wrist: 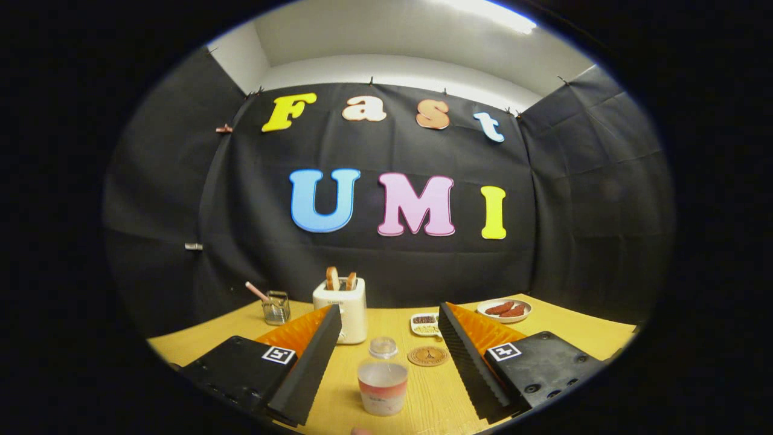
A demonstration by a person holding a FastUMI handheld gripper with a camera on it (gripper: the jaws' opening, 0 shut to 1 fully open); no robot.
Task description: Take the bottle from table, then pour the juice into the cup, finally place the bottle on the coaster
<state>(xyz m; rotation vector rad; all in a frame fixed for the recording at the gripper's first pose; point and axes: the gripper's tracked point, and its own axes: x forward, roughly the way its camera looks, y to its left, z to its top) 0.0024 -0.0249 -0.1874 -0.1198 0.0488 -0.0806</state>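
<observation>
- The gripper view looks forward, low over the yellow wooden table (pixel 543 338), along the open gripper (pixel 389 353), towards the black cloth wall (pixel 362 272).
- A small clear plastic bottle (pixel 382 386) stands close, between the fingers.

One gripper (pixel 386 362), its two fingers spread apart. One clear cup (pixel 383 385) low at centre, one bottle (pixel 383 347) behind it. One round coaster (pixel 428 356). One toaster (pixel 340 309) holding two toast slices (pixel 340 280). One glass jar (pixel 276 307). One small divided dish (pixel 425 324). One plate (pixel 504 310) with two sausages (pixel 506 309).

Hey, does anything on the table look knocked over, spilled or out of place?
Nothing stands out. The clear plastic bottle stands upright between the open gripper's fingers, untouched, and the round cork coaster lies flat just beyond.
</observation>
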